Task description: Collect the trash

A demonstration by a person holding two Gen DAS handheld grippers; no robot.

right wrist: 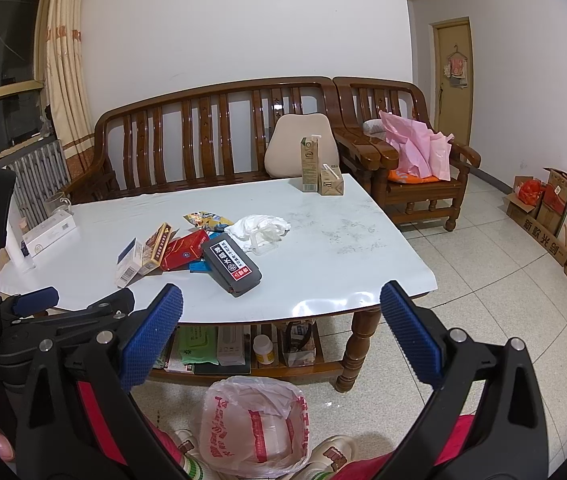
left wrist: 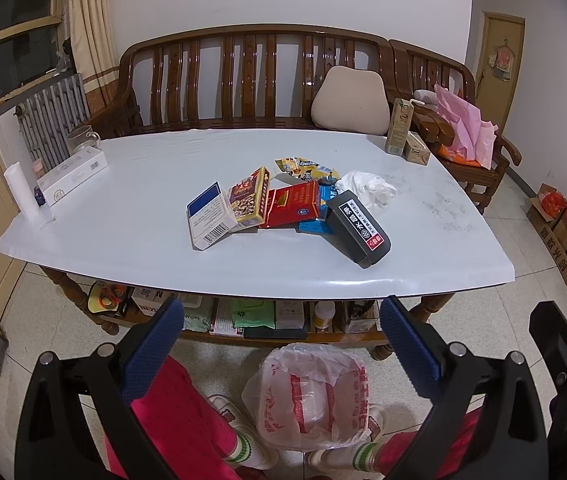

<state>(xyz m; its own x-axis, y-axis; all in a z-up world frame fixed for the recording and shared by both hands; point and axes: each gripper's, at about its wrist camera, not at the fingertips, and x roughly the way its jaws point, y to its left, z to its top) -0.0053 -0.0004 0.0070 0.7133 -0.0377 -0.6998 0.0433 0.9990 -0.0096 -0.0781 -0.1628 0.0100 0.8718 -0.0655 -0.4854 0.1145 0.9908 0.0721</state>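
Trash [left wrist: 283,204] is piled mid-surface at my 12 o'clock, bag [left wrist: 311,396] on the floor at 6, both my left gripper [left wrist: 281,344] and right gripper [right wrist: 281,332] spread wide and empty, so I'd grab the near black box [left wrist: 359,228] first, squeezing across its narrow sides.

1. My left gripper [left wrist: 281,334] hangs with its 2 blue-padded fingers spread wide, gripping nothing.
2. My right gripper [right wrist: 281,320] sits just beside it, level, jaws equally wide and bare.
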